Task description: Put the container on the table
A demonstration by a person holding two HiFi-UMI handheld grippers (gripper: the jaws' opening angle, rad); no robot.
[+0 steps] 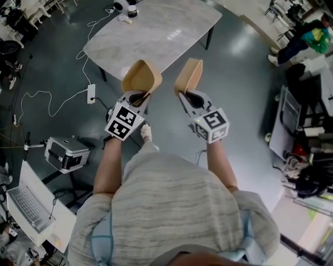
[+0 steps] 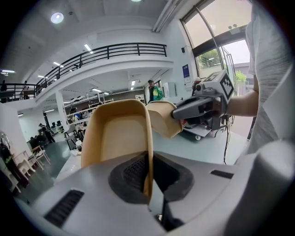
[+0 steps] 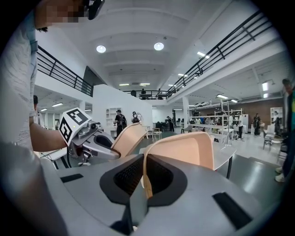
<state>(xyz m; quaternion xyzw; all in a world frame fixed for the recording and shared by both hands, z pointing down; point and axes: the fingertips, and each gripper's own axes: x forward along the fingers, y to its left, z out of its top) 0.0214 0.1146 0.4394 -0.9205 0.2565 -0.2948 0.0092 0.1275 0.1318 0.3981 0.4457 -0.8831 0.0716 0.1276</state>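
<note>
Tan container (image 1: 141, 77) rim pinched in left hand-held gripper (image 1: 138, 96), near table (image 1: 156, 31) edge.

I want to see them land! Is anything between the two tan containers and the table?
Nothing visible. The left gripper holds the left container, the right gripper the right container, in the air by the table. Its near part is bare; small things sit only at the far end.
</note>
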